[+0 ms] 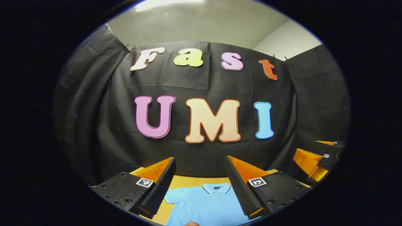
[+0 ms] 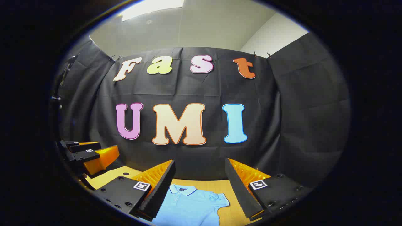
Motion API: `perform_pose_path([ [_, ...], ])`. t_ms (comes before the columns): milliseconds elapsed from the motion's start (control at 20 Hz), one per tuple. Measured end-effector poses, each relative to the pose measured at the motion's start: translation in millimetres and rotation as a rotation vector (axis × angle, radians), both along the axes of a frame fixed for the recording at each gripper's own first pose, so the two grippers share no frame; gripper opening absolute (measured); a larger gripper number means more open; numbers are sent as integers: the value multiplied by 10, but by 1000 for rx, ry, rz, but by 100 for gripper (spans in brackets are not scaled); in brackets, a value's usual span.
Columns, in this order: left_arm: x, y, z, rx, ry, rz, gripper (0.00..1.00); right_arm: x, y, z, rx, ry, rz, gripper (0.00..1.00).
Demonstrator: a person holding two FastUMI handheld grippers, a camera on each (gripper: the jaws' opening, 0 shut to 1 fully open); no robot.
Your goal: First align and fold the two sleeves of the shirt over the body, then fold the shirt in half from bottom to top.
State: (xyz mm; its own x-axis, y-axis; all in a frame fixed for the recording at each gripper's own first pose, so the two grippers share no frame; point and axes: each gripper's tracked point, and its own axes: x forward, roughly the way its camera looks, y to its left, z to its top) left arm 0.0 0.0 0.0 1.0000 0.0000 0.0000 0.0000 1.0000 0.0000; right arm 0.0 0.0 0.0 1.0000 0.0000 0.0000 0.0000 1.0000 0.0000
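Nothing looks folded yet: the shirt (image 1: 205, 204) lies flat on the tabletop (image 2: 216, 184), both sleeves out, with the left gripper (image 1: 201, 188) and right gripper (image 2: 201, 188) wide above it, holding nothing.

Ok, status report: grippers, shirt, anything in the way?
Left gripper open, right gripper open, both above table. Shirt flat, sleeves unfolded. Nothing blocking.

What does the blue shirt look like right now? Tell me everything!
The shirt is a light blue polo with a dark-trimmed collar, a short button placket and short sleeves. It looks like soft knit cloth. It lies flat and unfolded, front up, on the wooden table, sleeves spread out. Neither gripper touches it.
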Motion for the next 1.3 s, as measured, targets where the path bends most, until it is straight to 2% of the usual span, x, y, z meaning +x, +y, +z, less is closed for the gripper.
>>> perform_pose_path([
  [350, -9, -9, 39, 6, -4, -16, 93, 19, -2, -4, 1, 2, 2, 98],
  [800, -59, 8, 65, 23, -3, 3, 94, 61, -8, -32, -8, 8, 17, 98],
  [1000, -139, 31, 32, 25, 0, 25, 93, 236, -98, -250, -23, 47, 9, 100],
  [1300, -42, 235, 45, 58, -16, 44, 93, 763, -401, -711, -43, 115, -68, 98],
])
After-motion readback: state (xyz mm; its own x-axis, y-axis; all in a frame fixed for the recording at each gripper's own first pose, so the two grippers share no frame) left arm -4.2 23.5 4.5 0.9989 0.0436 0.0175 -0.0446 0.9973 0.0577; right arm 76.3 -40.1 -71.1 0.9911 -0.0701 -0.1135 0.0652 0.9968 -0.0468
